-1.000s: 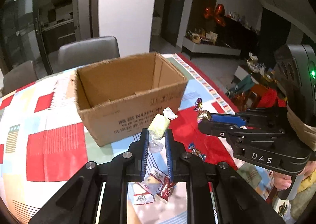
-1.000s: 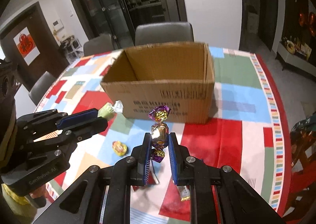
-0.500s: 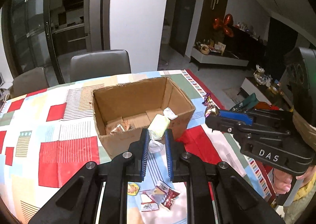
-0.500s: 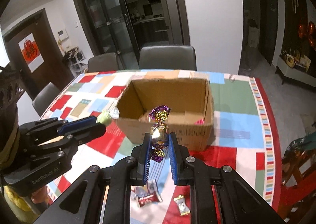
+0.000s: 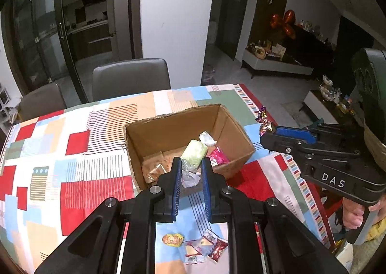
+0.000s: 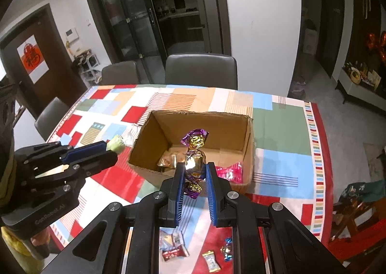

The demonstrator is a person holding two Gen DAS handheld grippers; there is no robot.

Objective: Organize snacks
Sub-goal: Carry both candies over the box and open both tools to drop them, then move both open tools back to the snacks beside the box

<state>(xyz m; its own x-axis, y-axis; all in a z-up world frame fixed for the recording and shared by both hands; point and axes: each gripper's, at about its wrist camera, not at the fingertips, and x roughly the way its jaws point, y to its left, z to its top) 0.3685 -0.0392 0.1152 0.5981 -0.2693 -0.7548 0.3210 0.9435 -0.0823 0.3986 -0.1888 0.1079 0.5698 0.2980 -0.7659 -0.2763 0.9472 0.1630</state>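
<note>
2 tongs [image 5: 190,172] [image 6: 195,178] clamped (angled down)

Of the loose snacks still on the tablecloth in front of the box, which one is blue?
The small blue-wrapped candy, at the right end of the group beside the gold-wrapped candy. The dark red packets lie further left; no other loose piece is blue.

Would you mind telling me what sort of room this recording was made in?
Most likely a home dining room: a dining table under a patchwork cloth, grey dining chairs around it, and glass doors behind.
</note>
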